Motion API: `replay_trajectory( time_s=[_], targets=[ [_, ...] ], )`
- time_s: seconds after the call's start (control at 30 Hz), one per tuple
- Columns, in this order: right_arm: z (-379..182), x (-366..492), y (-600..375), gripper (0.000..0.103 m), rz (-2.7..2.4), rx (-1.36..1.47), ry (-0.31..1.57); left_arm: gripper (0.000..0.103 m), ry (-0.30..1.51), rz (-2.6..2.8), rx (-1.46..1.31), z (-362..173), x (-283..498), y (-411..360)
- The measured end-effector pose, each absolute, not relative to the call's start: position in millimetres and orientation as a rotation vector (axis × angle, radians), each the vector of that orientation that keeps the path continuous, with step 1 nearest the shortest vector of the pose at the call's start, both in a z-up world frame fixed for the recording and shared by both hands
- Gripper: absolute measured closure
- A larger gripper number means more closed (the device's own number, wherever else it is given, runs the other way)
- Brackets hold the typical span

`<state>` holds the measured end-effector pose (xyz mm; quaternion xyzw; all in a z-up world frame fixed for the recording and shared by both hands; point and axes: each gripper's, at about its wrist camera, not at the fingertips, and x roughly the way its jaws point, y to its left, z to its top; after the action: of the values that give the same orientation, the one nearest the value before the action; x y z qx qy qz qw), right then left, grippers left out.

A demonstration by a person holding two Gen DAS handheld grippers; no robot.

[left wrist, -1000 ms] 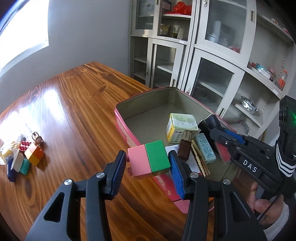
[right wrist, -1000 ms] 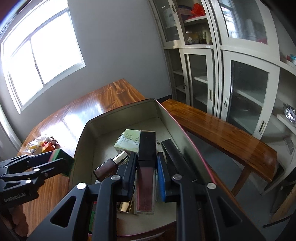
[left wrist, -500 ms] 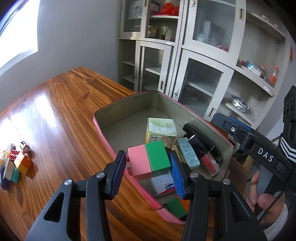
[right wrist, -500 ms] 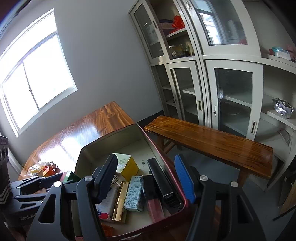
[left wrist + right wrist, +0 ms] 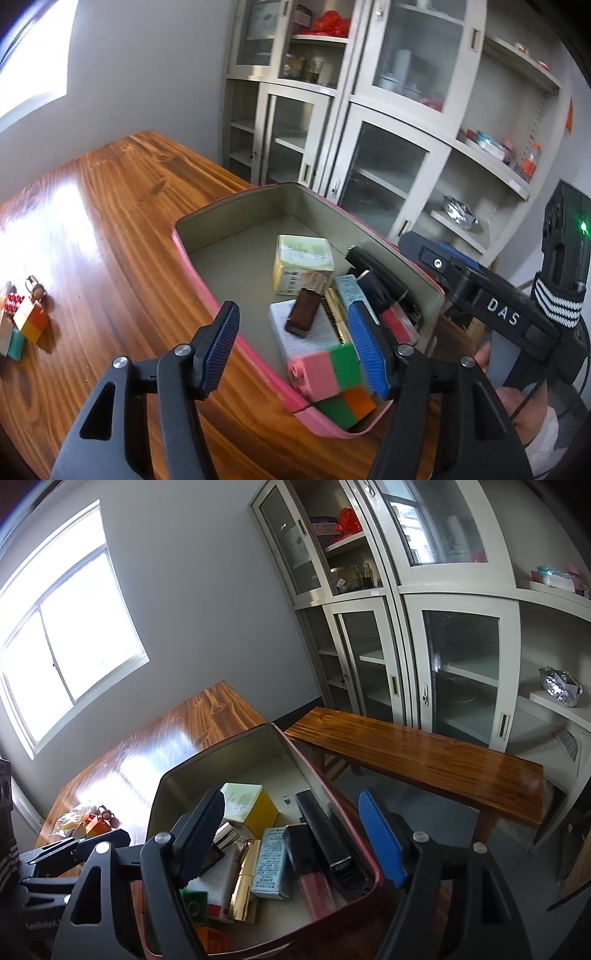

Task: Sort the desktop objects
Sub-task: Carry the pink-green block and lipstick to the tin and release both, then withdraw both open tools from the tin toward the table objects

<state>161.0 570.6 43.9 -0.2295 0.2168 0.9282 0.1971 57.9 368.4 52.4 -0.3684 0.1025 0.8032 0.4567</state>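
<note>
The left claw [image 5: 291, 354] has just been opening and holds nothing, with the pink and green block [image 5: 325, 371] loose by its right finger atop another block in the near corner of the pink box [image 5: 207, 280]; the right claw [image 5: 295, 834] has also just been opening and hangs empty over the same box. Small cartons, tubes and blocks already fill the box, so much looks sorted. A little heap of toys [image 5: 26, 321] still waits farther left on the glossy wooden desk [image 5: 110, 206], with a bench [image 5: 424, 753], glass cabinets [image 5: 406, 627] and a bright window [image 5: 62, 627] beyond.

Pink-and-green block [image 5: 325, 369] lies tilted in the pink-rimmed tin [image 5: 207, 273], lower centre of the frame, atop a green-orange block [image 5: 347, 402].
</note>
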Motion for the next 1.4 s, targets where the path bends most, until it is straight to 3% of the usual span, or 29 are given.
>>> replay_trajectory(
  time_s=[0.6, 1.4],
  targets=[
    [45.4, 135.7, 517.2, 0.023, 2.707, -0.719, 0.526, 0.038, 0.24, 2.197, -0.952, 45.2, 26.3, 314.1],
    [44.6, 58.6, 399.5, 0.022, 2.939, -0.89, 0.377, 0.038, 0.094, 2.421, -1.053, 33.7, -28.0, 190.6]
  ],
)
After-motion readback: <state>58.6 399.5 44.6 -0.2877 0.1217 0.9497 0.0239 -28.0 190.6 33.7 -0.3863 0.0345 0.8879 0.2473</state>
